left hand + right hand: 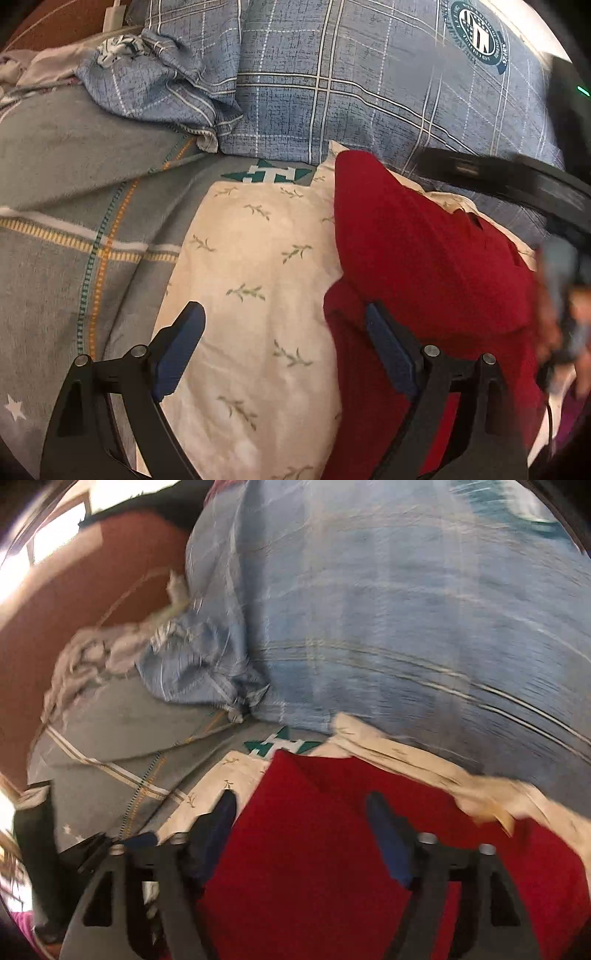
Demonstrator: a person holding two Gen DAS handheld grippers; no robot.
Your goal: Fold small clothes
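Red garment (332, 849) seemingly beneath right claw (301, 808)

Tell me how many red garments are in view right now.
1. The red garment lies on the cream leaf-print cloth, near the blue plaid pillow. The left gripper hangs open at its edge. More could be hidden under the bedding.

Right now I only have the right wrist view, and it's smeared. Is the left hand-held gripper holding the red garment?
Observer: No. The left hand-held gripper is open with nothing pinched. One finger hangs over the cream cloth, the other over the red garment's left edge.
Operator: Is the garment lying flat?
Observer: Not fully. A raised fold runs down its left side.
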